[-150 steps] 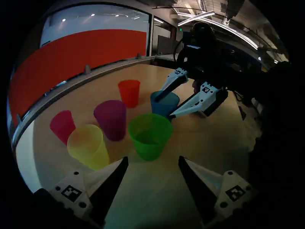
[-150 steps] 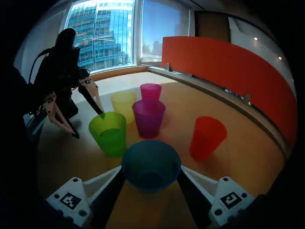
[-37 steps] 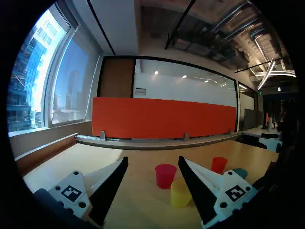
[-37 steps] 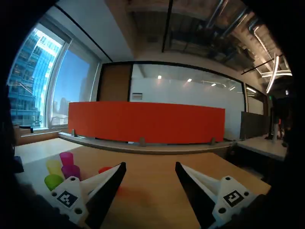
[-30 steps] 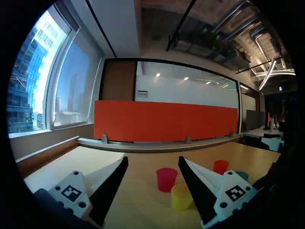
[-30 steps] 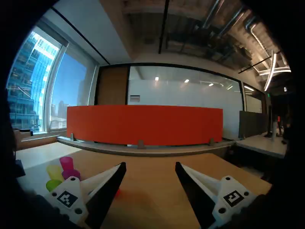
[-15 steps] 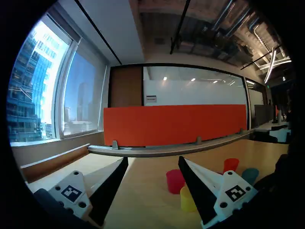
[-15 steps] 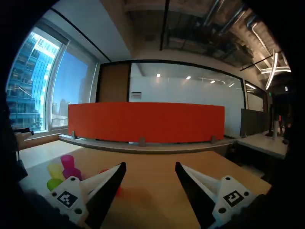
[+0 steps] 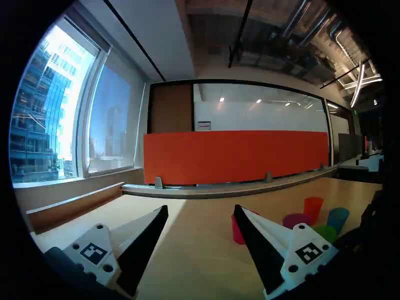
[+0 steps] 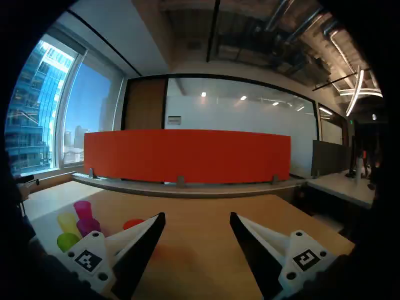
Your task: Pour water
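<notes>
Five seconds ago the right hand-held gripper point(image 10: 196, 215) has its fingers around the teal-blue plastic cup point(image 9: 338, 218). Now they stand apart with nothing between them, and that cup sits on the wooden worktop point(image 9: 200, 250), far right in the left gripper view. Both views, then tilted down over the cups, now look level across the room.

Pale wooden table point(image 10: 200, 217) with a cluster of upright coloured plastic cups point(image 10: 87, 226)
</notes>
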Available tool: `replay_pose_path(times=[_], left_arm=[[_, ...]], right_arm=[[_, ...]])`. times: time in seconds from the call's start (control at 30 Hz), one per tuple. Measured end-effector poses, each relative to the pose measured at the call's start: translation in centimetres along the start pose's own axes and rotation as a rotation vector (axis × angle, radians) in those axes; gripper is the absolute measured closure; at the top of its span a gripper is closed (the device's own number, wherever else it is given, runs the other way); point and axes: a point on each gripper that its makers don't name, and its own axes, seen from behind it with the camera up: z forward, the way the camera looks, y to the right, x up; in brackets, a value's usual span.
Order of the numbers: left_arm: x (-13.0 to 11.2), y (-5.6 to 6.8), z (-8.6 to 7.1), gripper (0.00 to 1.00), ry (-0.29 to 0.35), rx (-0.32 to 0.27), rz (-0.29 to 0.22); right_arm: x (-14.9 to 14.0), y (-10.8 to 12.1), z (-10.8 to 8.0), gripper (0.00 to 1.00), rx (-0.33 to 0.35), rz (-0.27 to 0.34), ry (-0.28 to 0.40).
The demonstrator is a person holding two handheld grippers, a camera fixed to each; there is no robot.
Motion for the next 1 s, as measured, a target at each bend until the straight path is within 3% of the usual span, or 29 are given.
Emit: replay_pose_path(times=[0.3, 0.6, 1.0], left_arm=[[-1.3, -1.2, -0.3, 0.02, -0.013, 0.007, -0.026], [-2.2, -1.9, -0.2, 0.02, -0.017, 0.013, -0.039], [-3.5, -2.2, -0.1, 0.02, -0.032, 0.011, -0.062]], right_arm=[[0.0, -0.6, -0.2, 0.0, 0.004, -0.036, -0.013], [0.4, -0.9, -0.2, 0.0, 0.006, -0.032, -0.011], [0.7, -0.8, -0.3, 0.0, 0.0, -0.041, -0.009]])
